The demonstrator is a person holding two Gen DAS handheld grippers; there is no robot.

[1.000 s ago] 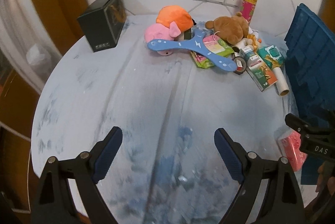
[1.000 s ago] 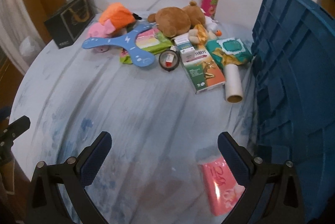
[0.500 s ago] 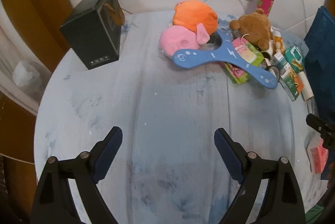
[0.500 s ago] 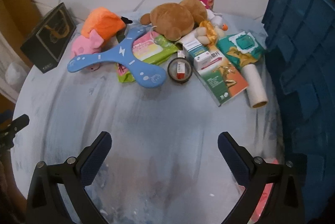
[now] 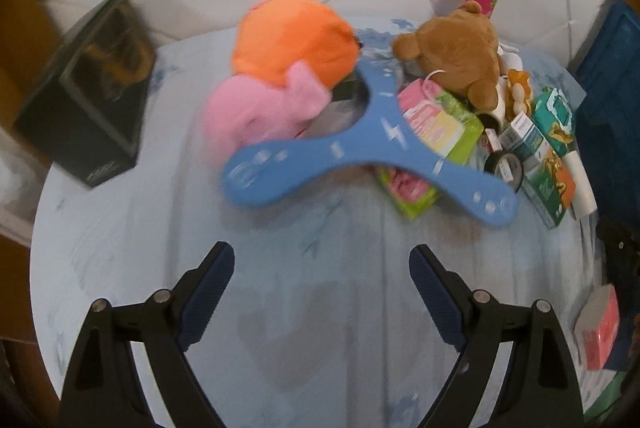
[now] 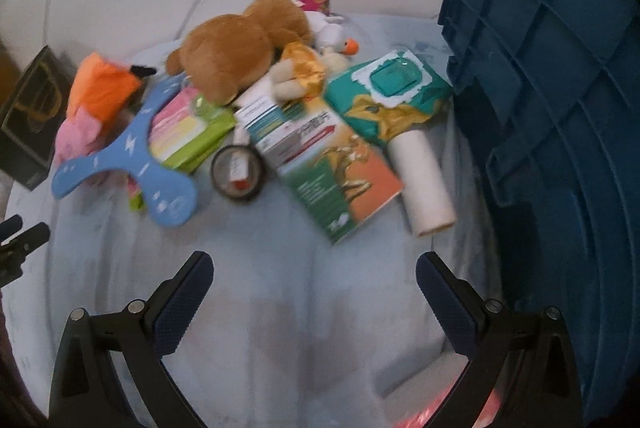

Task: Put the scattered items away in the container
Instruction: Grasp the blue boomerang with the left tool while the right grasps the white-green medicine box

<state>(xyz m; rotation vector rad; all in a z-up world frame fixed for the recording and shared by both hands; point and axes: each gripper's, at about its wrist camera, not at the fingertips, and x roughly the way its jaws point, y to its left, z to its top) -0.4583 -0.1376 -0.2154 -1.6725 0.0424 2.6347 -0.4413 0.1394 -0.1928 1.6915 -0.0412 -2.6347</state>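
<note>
Both hand-held grippers, left (image 5: 321, 270) and right (image 6: 314, 278), spread wide, holding nothing, over bare counter (image 5: 160, 228). Pile out on the counter: boomerang (image 5: 360, 156), bear (image 6: 236, 52), wipes (image 6: 390, 96), box (image 6: 340, 176), tape (image 6: 239, 174), roll (image 6: 426, 184). Blue bin (image 6: 560, 108) just right; inside hidden. Most left to bin.

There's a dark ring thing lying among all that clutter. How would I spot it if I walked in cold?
Start at the big blue crate on the right and look left across the table, past the white paper roll and the green-and-orange box. The black tape roll lies flat just left of that box, beside the blue boomerang. It is the only hollow ring there.
</note>
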